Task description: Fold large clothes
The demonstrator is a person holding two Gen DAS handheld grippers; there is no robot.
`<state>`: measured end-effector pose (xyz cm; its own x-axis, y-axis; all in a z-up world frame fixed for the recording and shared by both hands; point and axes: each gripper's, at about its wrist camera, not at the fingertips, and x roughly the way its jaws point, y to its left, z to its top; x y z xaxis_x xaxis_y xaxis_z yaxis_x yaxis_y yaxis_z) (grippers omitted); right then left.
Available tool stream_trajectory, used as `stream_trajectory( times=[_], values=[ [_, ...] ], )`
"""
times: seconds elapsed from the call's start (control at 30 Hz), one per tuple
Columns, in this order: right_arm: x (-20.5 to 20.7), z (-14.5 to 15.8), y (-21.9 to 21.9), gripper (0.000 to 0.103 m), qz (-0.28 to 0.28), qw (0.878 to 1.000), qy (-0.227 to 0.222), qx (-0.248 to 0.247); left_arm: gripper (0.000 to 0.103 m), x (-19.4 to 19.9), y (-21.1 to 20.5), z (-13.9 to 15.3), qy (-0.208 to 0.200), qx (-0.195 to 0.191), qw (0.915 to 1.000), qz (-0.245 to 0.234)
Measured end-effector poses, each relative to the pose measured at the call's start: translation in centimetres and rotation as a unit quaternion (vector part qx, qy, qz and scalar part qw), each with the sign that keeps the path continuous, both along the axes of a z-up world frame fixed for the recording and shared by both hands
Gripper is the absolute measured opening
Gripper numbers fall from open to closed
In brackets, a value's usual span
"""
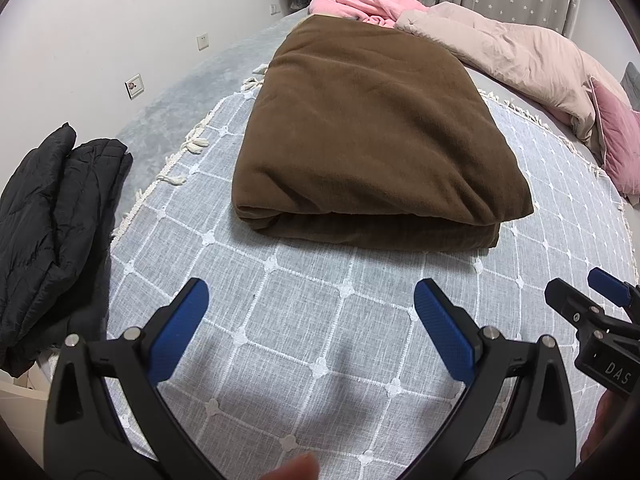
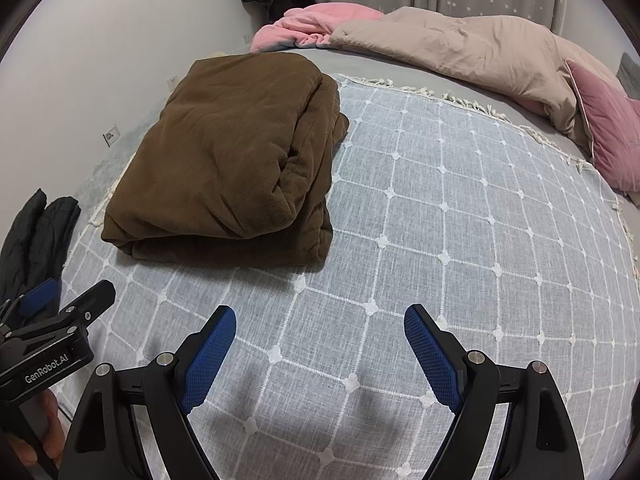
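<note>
A large brown garment (image 1: 372, 136) lies folded into a thick rectangle on a grey checked cloth (image 1: 280, 320). In the right wrist view the brown garment (image 2: 232, 160) sits to the left, its layered edges facing right. My left gripper (image 1: 312, 300) is open and empty, held above the cloth in front of the garment's near fold. My right gripper (image 2: 320, 324) is open and empty above the cloth, to the right of the garment. Each gripper shows at the edge of the other's view.
A folded black padded jacket (image 1: 52, 240) lies at the left edge of the bed. A beige duvet (image 2: 460, 52), a pink blanket (image 1: 360, 4) and a pink pillow (image 2: 612, 132) lie along the far and right sides. A white wall with sockets stands at left.
</note>
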<state>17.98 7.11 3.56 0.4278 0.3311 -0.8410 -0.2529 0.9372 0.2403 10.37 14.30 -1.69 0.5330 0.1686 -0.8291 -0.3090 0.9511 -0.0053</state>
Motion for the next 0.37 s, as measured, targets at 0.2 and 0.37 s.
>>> stream_trajectory(
  times=[0.2, 0.37],
  values=[
    [-0.04, -0.01, 0.05, 0.087, 0.0, 1.0, 0.0, 0.0, 0.102, 0.23, 0.08, -0.13, 0.002, 0.001, 1.0, -0.001],
    [-0.18, 0.03, 0.04, 0.087, 0.001, 1.0, -0.001, 0.0, 0.102, 0.5, -0.02, -0.54, 0.007, 0.003, 1.0, -0.004]
  ],
)
